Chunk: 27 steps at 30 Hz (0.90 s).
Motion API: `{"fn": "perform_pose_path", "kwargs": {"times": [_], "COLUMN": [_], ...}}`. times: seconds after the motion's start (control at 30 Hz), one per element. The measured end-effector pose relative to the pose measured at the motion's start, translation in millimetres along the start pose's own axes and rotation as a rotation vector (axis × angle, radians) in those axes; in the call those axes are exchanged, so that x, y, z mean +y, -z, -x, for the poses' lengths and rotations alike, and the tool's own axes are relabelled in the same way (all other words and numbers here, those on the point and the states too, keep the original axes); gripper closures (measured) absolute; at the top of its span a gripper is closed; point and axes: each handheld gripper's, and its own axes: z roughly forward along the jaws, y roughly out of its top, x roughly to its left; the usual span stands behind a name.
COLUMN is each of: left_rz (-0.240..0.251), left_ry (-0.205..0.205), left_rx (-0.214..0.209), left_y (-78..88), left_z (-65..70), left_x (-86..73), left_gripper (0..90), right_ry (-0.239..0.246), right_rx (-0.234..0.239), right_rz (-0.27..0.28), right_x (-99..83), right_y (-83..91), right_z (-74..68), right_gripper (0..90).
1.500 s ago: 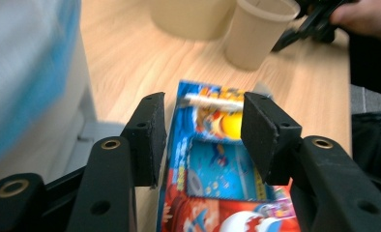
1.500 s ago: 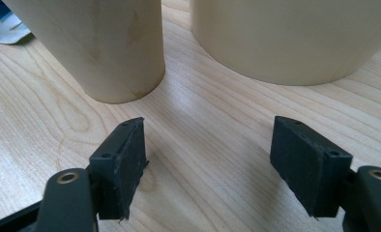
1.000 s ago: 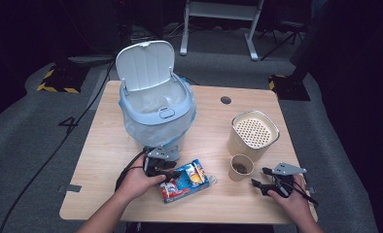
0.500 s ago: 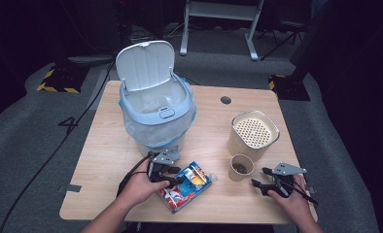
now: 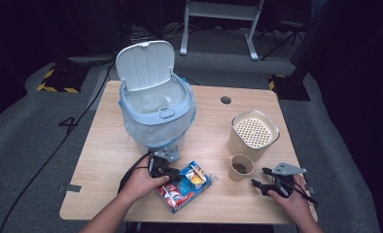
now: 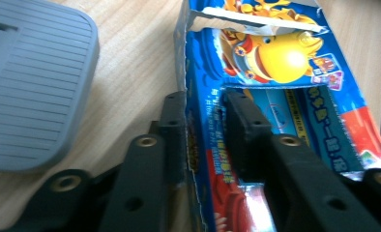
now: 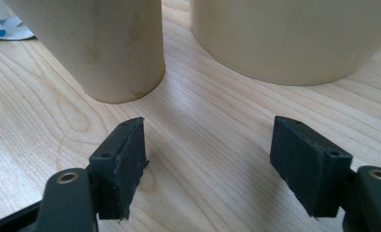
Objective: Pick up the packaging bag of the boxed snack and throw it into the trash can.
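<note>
The left gripper [image 6: 205,140] lies low over the light wooden table [image 5: 107,160], its two black jaws closing in on one long side wall of a flat blue and red cardboard snack box with a yellow cartoon fish printed on it [image 6: 275,96]. One jaw sits outside the wall, against the table; the other reaches in through the torn-open top panel of the box. The jaws have just been closing, and in the left gripper view the wall stands between them with both pads close against it, so the box wall looks pinched. In the high view the same box [image 5: 187,183] lies flat just ahead of the left gripper [image 5: 163,167], angled across the near edge of the table. Beyond that gripper stands a pale blue lidded bin lined with a clear bag [image 5: 155,114], lid up; its grey foot pedal [image 6: 31,92] shows just beside the jaws.

The right gripper [image 7: 208,159] rests near the table's near right corner, jaws spread wide with bare wood between them. Just ahead of it stand a small beige paper cup [image 7: 111,48] and a larger beige canister with a perforated lid [image 5: 253,132]
</note>
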Motion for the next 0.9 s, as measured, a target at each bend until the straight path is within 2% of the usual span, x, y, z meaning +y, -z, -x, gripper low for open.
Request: {"fn": "perform_pose_path", "kwargs": {"times": [0.2, 0.27, 0.37, 0.53, 0.6, 0.67, 0.73, 0.77, 0.9], "left_rz": [-0.006, -0.015, -0.014, 0.009, 0.033, 0.090, 0.141, 0.156, 0.187], "left_ry": [-0.001, -0.023, -0.034, -0.053, -0.057, -0.036, -0.030, -0.020, -0.022], "left_rx": [0.021, 0.036, 0.046, 0.067, 0.056, 0.001, -0.012, -0.024, -0.045], "left_y": [0.1, 0.6, 1.0, 5.5, 8.9, 15.2, 21.8, 23.7, 31.3], "left_z": [0.1, 1.1, 2.7, 5.1, 6.0, 6.2, 7.8, 8.6, 12.0], "left_x": [0.0, 0.6, 0.9, 0.7, 0.6, 1.3, 2.5, 2.6, 3.2], "left_gripper": [77.5, 78.6, 79.6, 80.9, 81.5, 88.4, 89.1, 89.3, 89.6], "right_ry": [0.000, 0.000, 0.000, 0.000, 0.000, -0.001, 0.000, 0.000, 0.000], "right_rx": [0.000, 0.000, 0.000, 0.000, 0.000, 0.002, 0.000, 0.000, 0.000], "right_rz": [0.000, 0.000, 0.000, 0.000, 0.000, 0.001, 0.000, 0.000, 0.000], "right_x": [0.0, 0.0, 0.0, 0.0, 0.0, 0.0, 0.0, 0.0, 0.0], "right_y": [0.0, 0.0, 0.0, 0.0, 0.0, -0.1, 0.0, 0.0, 0.0], "right_z": [0.0, 0.0, 0.0, 0.0, 0.0, 0.0, 0.0, 0.0, 0.0], "right_gripper": [29.0, 28.9, 28.9, 28.9, 29.0, 28.9, 28.9, 28.9, 28.9]}}
